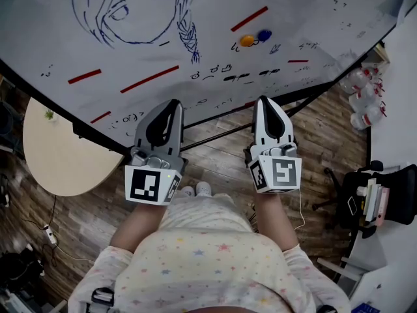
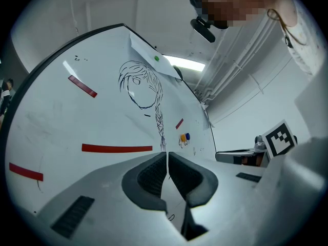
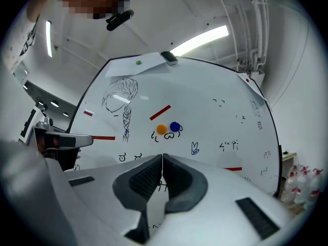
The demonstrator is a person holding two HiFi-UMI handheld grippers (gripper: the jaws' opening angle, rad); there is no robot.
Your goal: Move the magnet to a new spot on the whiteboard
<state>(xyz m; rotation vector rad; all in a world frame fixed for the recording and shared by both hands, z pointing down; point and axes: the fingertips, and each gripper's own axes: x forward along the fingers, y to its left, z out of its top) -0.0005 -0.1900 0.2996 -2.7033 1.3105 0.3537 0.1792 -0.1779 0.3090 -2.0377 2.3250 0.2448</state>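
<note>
The whiteboard (image 1: pixel 215 5) bears a round orange magnet (image 1: pixel 247 40) and, touching its right side, a round blue magnet (image 1: pixel 264 35). Both sit below a short red strip (image 1: pixel 249 18). My left gripper (image 1: pixel 174 103) is held short of the board's lower edge, jaws shut and empty. My right gripper (image 1: pixel 264 100) is beside it, also shut and empty. In the left gripper view the orange magnet (image 2: pixel 182 137) and blue magnet (image 2: pixel 187 136) lie beyond the closed tips (image 2: pixel 167 154), to their right. In the right gripper view the orange magnet (image 3: pixel 161 129) and blue magnet (image 3: pixel 175 126) sit just above the closed tips (image 3: pixel 162 156).
A blue drawing of a girl with a braid (image 1: pixel 137 12) and several red magnetic strips (image 1: pixel 149 79) are on the board. A round beige table (image 1: pixel 58 149) stands at the left, an office chair (image 1: pixel 374 197) and plastic bottles (image 1: pixel 361 96) at the right. The board's stand bar (image 1: pixel 215 135) crosses the wooden floor.
</note>
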